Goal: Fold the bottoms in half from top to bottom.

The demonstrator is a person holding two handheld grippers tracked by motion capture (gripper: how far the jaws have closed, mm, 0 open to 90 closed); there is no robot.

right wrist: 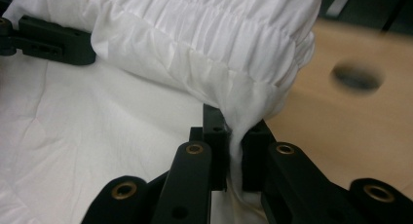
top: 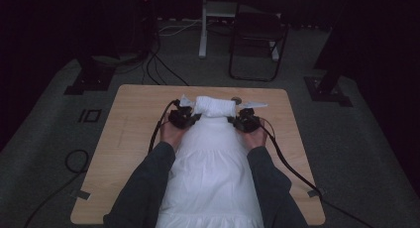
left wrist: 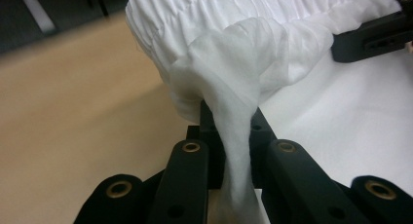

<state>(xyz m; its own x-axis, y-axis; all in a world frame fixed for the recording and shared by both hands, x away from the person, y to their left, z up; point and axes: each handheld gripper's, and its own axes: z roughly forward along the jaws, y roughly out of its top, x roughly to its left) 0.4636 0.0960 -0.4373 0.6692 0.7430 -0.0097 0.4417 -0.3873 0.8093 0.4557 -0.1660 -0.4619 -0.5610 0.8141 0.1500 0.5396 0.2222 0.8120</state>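
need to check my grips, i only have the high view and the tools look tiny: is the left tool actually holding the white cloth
Observer: Yes. In the left gripper view the left tool is shut on a thin twisted strand of the white garment, pulled down between its jaws.
Operator: and the right one
Observer: The right tool is also shut, pinching the edge just below the gathered band.
Operator: anything on the table near it
Observer: The right gripper view shows a dark round hole in the wooden table, just past the band.
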